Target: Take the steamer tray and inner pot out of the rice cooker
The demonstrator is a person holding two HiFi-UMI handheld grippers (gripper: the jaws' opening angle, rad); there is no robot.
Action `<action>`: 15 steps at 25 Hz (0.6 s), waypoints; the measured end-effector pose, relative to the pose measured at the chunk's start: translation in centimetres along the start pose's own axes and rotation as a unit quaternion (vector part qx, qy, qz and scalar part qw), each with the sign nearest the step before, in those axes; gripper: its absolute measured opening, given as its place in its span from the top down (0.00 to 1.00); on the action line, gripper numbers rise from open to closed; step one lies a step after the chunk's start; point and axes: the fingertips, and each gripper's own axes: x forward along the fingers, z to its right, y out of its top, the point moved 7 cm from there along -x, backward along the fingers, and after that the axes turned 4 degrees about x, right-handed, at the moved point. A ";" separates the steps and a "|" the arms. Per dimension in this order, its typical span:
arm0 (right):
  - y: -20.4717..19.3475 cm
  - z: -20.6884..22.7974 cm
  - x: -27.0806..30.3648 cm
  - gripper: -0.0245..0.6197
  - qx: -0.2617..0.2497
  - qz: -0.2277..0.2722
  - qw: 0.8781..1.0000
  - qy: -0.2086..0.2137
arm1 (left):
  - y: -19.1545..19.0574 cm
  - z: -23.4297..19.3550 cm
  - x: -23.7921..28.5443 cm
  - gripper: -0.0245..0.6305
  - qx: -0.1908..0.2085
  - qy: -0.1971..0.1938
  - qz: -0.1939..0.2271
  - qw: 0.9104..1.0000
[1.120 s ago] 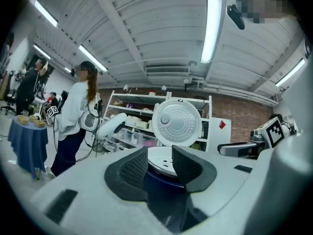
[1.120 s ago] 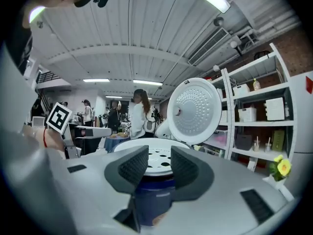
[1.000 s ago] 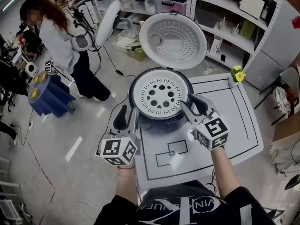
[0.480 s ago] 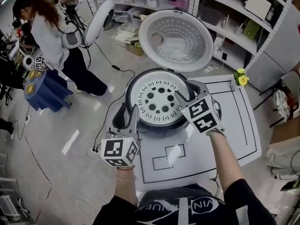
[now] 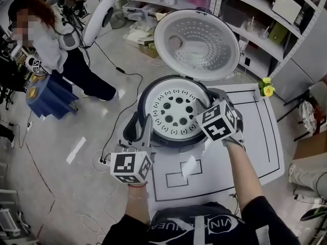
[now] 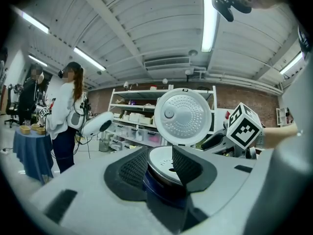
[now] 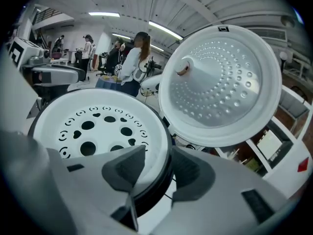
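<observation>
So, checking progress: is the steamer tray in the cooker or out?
In. The white steamer tray sits level inside the rice cooker rim, under the raised lid.

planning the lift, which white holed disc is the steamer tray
The lower disc, the steamer tray, lying flat in the rice cooker with big round holes; the other, finely dimpled, is the raised lid.

White table [image 5: 265, 137], marked with black outlines: one large rounded rectangle and a pair of smaller linked rectangles near the front edge. Carries a rice cooker [image 5: 143, 98] on its far left part, lid raised. Holds small yellow flowers [image 5: 266, 86] at the far right corner, well apart from the cooker.
</observation>
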 end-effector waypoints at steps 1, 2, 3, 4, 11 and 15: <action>-0.2 0.2 0.0 0.73 0.000 0.000 1.000 -0.004 | 0.0 0.1 0.1 0.76 -0.001 0.000 0.001 1.000; -0.3 0.4 0.0 0.75 0.004 0.002 1.000 -0.006 | 0.0 0.3 0.2 0.76 -0.001 0.000 0.002 1.000; -0.5 0.6 0.0 0.75 0.010 0.004 1.000 -0.007 | 0.0 0.5 0.4 0.76 -0.001 -0.001 0.002 1.000; -0.7 0.8 0.0 0.75 0.014 0.007 1.000 -0.008 | 0.0 0.6 0.5 0.76 -0.002 -0.001 0.002 1.000; -0.3 0.7 1.1 0.68 0.042 -0.008 0.999 0.010 | 0.2 0.2 1.0 0.76 -0.011 -0.002 0.002 1.000; -0.2 0.8 1.2 0.75 0.024 -0.008 1.000 0.012 | 0.1 0.1 1.2 0.76 -0.012 0.002 -0.001 1.000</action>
